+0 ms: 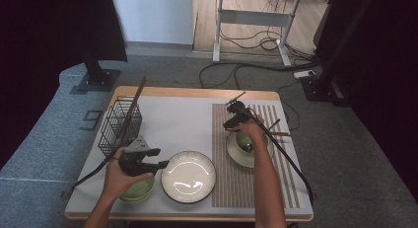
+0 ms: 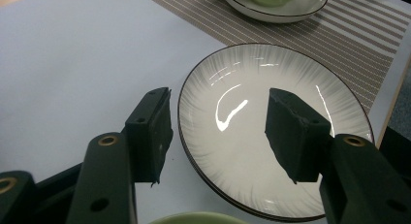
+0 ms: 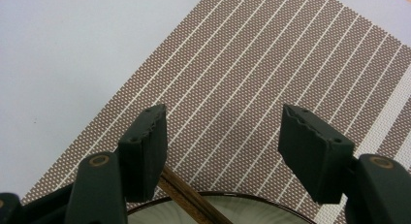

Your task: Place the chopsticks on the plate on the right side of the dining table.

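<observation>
Near the table's (image 1: 187,102) left edge stands a black wire basket (image 1: 120,124) with a long brown stick leaning out of it. In front of it, by the front left corner, the left gripper (image 1: 156,159) hovers over a green bowl (image 1: 138,189), its jaws spread wide with nothing between them, pointing at the white plate (image 1: 189,176) just beside the bowl, near the front edge. Right of the plate lies a striped brown mat (image 1: 249,154) along the table's right side. On it sits a second plate (image 1: 246,154) carrying another green bowl (image 1: 243,140). The right gripper (image 1: 235,114) hangs above that plate's far rim, jaws apart and empty, with brown chopsticks (image 3: 191,200) lying across the rim close under them.
</observation>
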Tool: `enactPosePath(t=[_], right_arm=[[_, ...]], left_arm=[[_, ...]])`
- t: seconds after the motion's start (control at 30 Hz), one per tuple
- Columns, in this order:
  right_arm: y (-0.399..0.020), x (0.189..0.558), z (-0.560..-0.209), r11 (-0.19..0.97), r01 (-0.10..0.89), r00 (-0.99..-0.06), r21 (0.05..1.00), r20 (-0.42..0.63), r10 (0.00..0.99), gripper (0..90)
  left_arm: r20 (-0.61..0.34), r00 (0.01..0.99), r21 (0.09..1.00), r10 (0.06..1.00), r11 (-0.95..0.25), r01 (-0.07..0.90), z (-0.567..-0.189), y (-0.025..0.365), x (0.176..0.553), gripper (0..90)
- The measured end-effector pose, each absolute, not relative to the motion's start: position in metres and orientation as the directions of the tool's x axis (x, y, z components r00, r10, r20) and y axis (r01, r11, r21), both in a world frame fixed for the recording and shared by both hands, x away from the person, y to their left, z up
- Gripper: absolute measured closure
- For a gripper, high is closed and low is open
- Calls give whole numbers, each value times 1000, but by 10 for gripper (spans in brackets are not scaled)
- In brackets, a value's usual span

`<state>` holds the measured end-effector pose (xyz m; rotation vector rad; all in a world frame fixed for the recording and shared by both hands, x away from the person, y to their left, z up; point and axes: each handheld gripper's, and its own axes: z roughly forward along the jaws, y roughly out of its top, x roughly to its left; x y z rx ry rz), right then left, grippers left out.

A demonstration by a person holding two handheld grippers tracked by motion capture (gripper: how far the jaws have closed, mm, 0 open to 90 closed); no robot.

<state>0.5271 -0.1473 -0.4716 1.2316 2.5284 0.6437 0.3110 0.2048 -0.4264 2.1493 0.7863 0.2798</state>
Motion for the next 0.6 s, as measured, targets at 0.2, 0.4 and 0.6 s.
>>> enactPosePath(t=[0.2,0.4,0.6], right_arm=[[-147,526,-472,543,679,-611,493,-31,791,344],[-149,526,-468,510,676,-597,531,-11,802,338],[-154,521,-458,460,668,-571,584,6,821,349]], left_arm=[[-64,782,759,620,-479,442,-427,204,311,427],[-64,781,760,621,-477,441,-427,205,311,427],[-63,782,759,620,-480,441,-427,204,311,427]])
